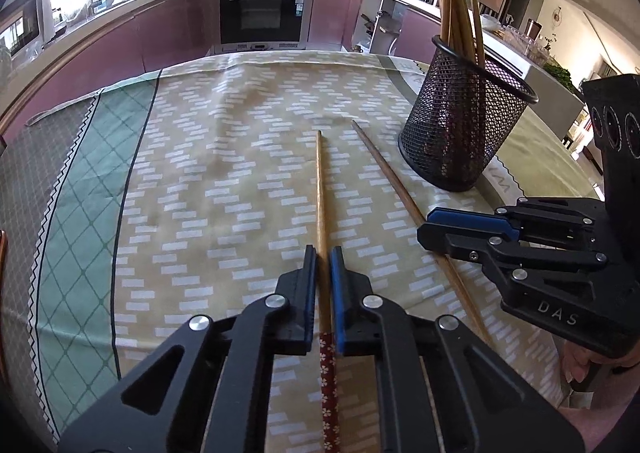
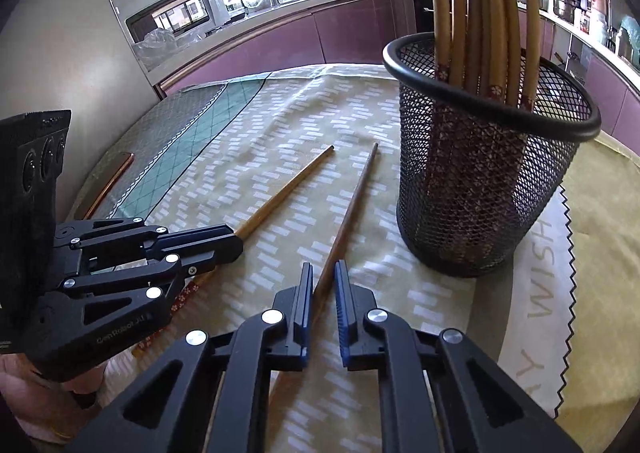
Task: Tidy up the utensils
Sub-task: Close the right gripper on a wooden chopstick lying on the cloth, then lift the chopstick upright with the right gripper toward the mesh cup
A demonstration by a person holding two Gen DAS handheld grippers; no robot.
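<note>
Two wooden chopsticks lie on the patterned tablecloth. My left gripper (image 1: 323, 253) is shut on the left chopstick (image 1: 321, 189), whose red flowered end runs back between the fingers; it also shows in the right wrist view (image 2: 288, 195). My right gripper (image 2: 323, 273) straddles the right chopstick (image 2: 352, 205) with its jaws narrowly apart, not clearly touching it. In the left wrist view the right gripper (image 1: 428, 225) sits over that chopstick (image 1: 384, 169). A black mesh holder (image 2: 480, 181) with several chopsticks (image 2: 476, 5) stands just right of them, and shows in the left wrist view (image 1: 464, 125).
The tablecloth (image 1: 192, 193) covers a round table with a green border at left (image 1: 80, 189). A kitchen counter and oven (image 1: 262, 9) lie beyond the far edge. A copper-edged flat object (image 2: 110, 181) rests at the table's left side.
</note>
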